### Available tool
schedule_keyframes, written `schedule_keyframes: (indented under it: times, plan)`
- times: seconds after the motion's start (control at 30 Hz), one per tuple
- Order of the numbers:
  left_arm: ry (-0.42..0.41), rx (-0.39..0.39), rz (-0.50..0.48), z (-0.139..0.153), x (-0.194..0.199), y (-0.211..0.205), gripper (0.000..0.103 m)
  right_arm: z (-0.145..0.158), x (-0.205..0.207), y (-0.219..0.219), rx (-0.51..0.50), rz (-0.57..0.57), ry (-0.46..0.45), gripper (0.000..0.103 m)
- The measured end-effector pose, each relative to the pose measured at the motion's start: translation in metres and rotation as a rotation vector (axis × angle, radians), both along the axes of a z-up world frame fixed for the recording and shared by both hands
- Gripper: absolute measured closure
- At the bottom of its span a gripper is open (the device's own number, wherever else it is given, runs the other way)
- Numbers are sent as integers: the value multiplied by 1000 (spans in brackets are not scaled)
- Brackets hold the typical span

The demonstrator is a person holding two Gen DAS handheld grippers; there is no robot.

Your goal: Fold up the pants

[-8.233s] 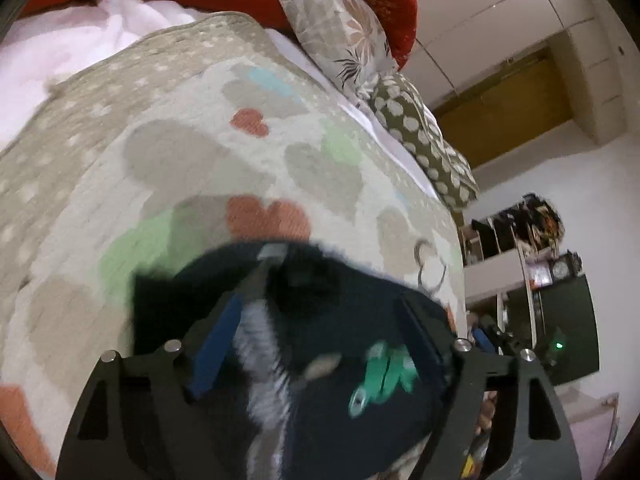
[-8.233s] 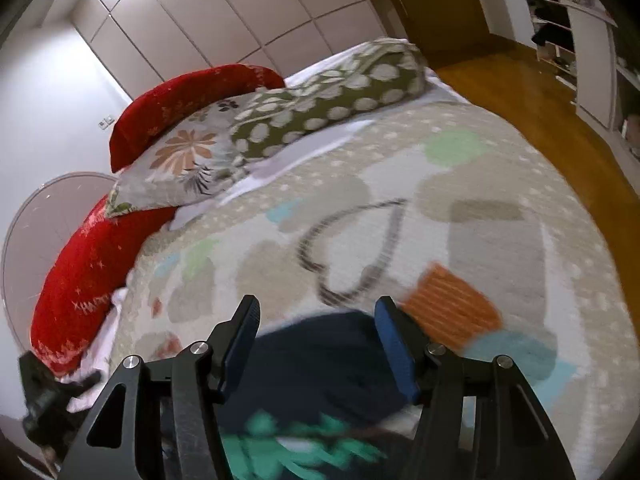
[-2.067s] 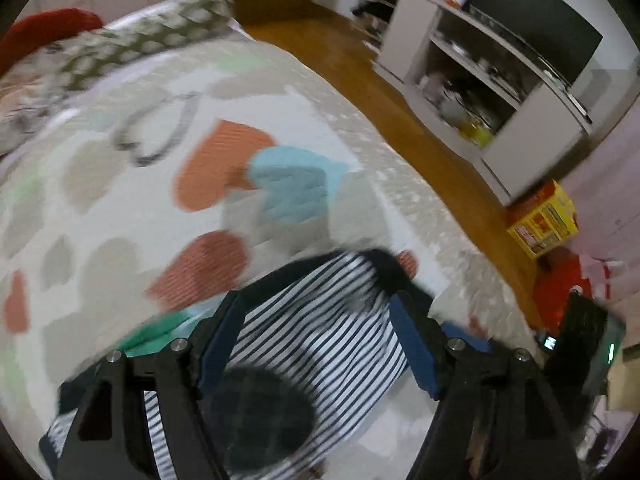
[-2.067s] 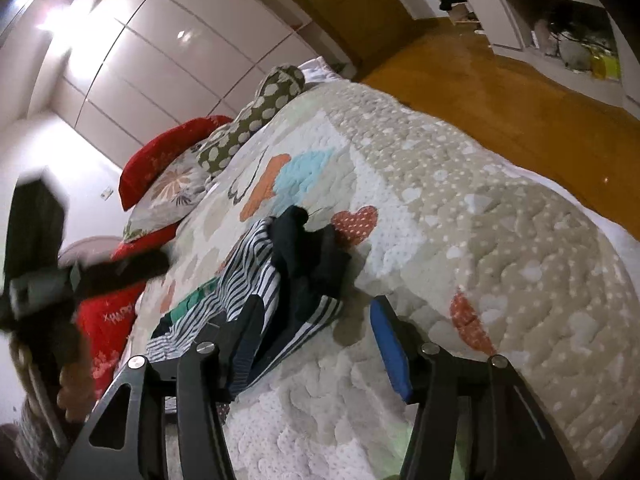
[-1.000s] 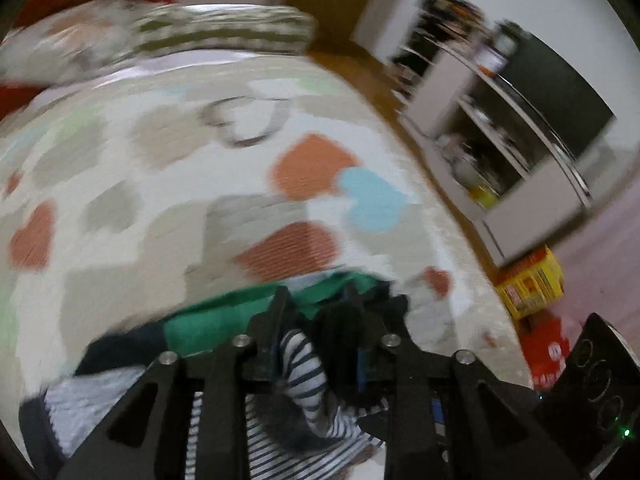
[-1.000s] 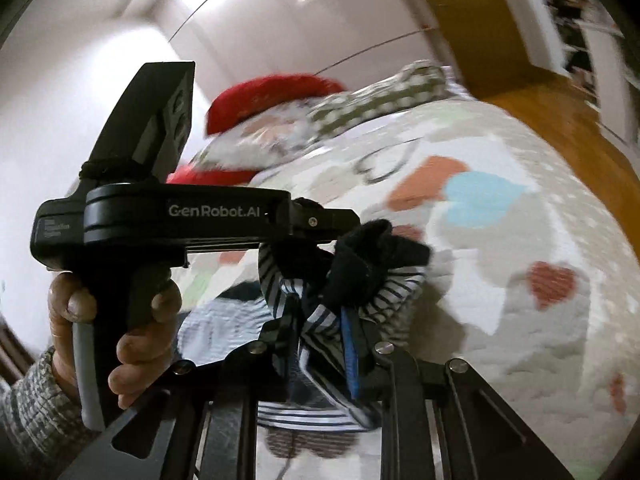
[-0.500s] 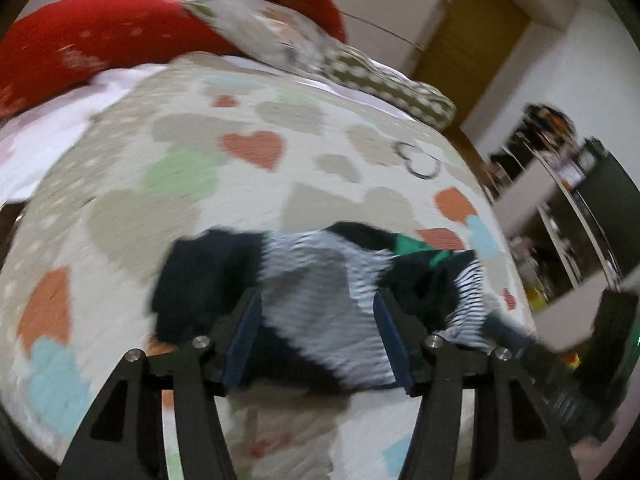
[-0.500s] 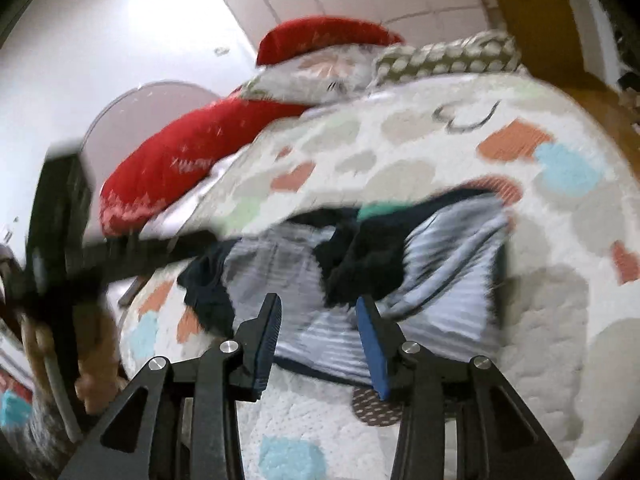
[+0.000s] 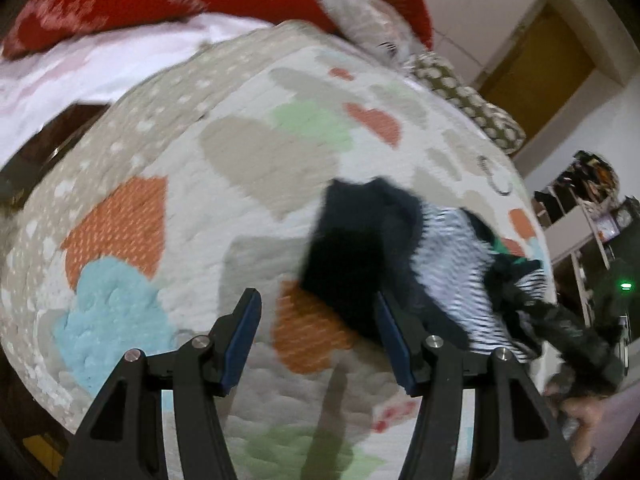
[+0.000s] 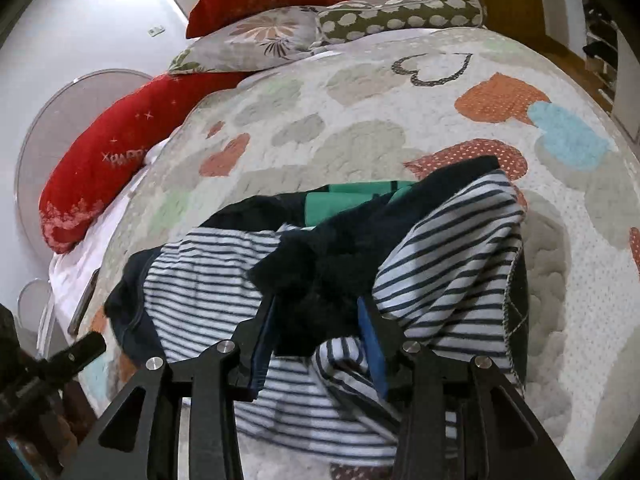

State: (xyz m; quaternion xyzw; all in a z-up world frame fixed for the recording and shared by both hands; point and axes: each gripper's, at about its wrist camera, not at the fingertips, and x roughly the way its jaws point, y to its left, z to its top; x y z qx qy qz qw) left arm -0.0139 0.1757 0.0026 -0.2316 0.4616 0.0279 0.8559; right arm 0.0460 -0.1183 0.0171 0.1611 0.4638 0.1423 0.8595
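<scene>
The pants (image 10: 448,264) are dark navy outside with a black-and-white striped lining and a green patch (image 10: 344,200). They lie spread and rumpled on the heart-patterned quilt (image 10: 360,128). My right gripper (image 10: 316,320) holds a dark bunch of the pants between its blue pads. In the left wrist view the pants (image 9: 360,248) lie ahead and to the right. My left gripper (image 9: 316,336) is open and empty above the quilt (image 9: 240,160), its right finger next to the dark pant end.
Red cushions (image 10: 120,152), a floral pillow (image 10: 256,36) and a spotted bolster (image 10: 400,12) line the head of the bed. The bed edge falls off at left in the left wrist view. Shelves and furniture (image 9: 592,216) stand beyond the bed's right side.
My left gripper has let go of the pants, opened and swung left over bare quilt. My right gripper has moved in and now holds the dark fabric.
</scene>
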Motion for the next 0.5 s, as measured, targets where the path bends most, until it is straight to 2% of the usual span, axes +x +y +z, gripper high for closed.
schedule_keyframes:
  times: [0.07,0.27,0.4,0.5]
  plan:
    - [28,-40,13,-12,0,9,46,6,0,-3,4,-4,14,59]
    - [-18,-143,41,-11,-15,27,46,44,-11,15,-26,46,-20,58]
    - [-42,-204,76,-10,-31,42,46,58,-4,61,-38,150,1,55]
    - [-64,-209,89,-6,-40,48,46,58,7,102,-35,230,46,53]
